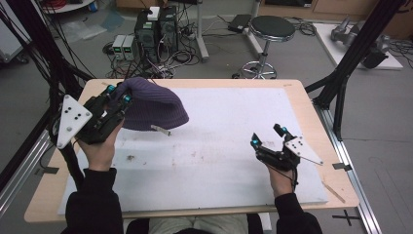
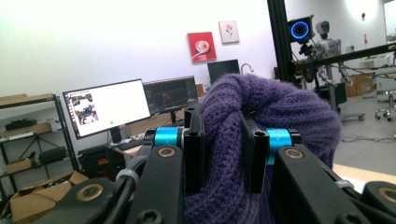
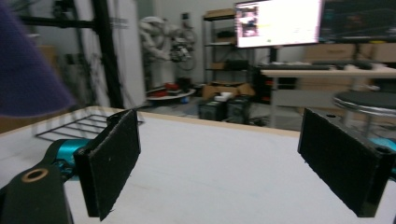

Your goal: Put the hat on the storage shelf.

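Lifting seems to be the step in hand: we judge that the purple hat (image 1: 151, 105) is being raised off the white mat (image 1: 219, 146), and the next move probably needs the right tongs (image 1: 269, 134) to reach across and take its hanging edge. Our left tongs (image 1: 118, 95) are clamped on a thick fold of the hat, which bulges up between and beyond their jaws. Right tongs stand wide apart with nothing between them, low over the mat, and the hat is well away to their left.

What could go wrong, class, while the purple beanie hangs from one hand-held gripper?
1. The left hand-held gripper pinches only a bunched fold of the purple knit beanie; the knit might slip out.
2. The beanie's dangling tag could drag on the white mat.
3. The right hand-held gripper is open and apart, offering no support.
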`<state>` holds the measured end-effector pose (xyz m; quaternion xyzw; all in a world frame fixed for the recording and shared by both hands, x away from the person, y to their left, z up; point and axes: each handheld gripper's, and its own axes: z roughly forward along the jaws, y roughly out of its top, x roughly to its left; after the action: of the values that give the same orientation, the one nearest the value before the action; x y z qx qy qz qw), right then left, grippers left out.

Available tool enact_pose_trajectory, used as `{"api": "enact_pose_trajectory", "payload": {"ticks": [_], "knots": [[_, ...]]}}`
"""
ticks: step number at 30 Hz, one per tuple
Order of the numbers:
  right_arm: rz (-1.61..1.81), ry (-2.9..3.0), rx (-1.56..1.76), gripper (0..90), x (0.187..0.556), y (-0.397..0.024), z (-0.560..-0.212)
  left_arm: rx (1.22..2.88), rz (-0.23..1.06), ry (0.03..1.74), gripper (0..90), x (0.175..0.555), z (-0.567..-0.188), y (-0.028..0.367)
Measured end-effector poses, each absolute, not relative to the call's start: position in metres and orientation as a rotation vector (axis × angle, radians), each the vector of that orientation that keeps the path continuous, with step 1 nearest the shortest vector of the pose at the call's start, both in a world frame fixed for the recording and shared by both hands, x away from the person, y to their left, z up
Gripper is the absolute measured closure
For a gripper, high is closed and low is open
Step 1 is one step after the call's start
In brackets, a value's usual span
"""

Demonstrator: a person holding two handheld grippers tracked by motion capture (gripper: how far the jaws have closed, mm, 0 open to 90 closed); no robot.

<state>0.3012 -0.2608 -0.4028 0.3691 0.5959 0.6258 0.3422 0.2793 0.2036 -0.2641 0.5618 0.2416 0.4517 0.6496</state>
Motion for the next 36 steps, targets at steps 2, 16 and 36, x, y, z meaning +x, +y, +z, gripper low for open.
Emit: {"api": "enact_pose_trajectory", "payload": {"ticks": [2,16,36], "knots": [[1.655,1.623,0.89,12.2,0.308,-0.245,-0.395,1.27,1.017,0.551,74.9,0.281,-0.262,0.203],[1.667,2.058,0.487,13.5,0.353,-0.138,-0.356,1.288,0.995,0.543,75.1,0.286,-0.259,0.2],[1.69,2.259,0.257,23.3,0.368,-0.076,-0.364,1.301,0.961,0.517,77.4,0.287,-0.261,0.194]]}}
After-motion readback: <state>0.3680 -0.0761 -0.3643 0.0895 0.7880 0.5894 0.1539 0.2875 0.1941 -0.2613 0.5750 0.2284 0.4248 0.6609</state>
